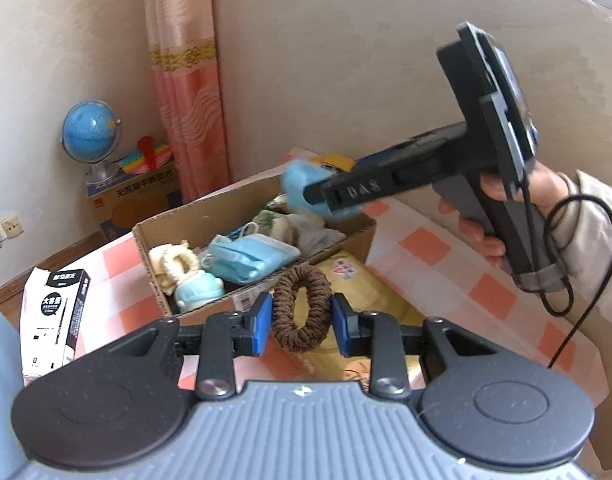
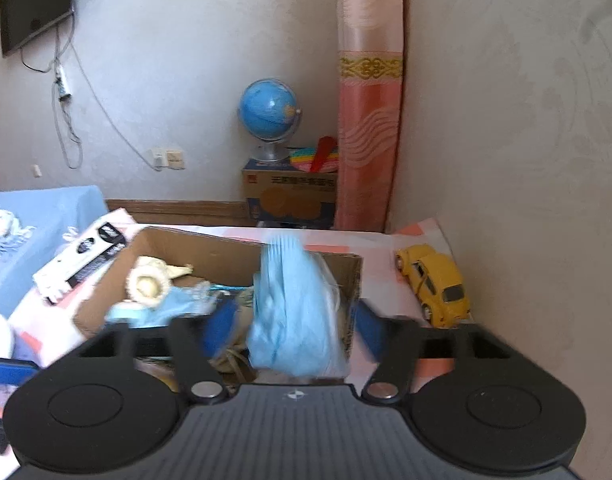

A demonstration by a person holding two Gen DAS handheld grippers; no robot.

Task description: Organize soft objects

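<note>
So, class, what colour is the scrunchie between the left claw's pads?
Brown; the scrunchie shows best in the left wrist view.

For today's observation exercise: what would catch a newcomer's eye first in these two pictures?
Probably the brown scrunchie standing between the left gripper pads, just before the cardboard box of soft things. Next, the light blue cloth blurred between the open right gripper fingers above that box, and the yellow toy car by the wall.

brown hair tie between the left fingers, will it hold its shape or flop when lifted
The hair tie looks like a thick fuzzy fabric loop, so it probably sags into an oval when lifted. It seems very light. Its fuzzy surface should grip well against the left gripper.
</note>
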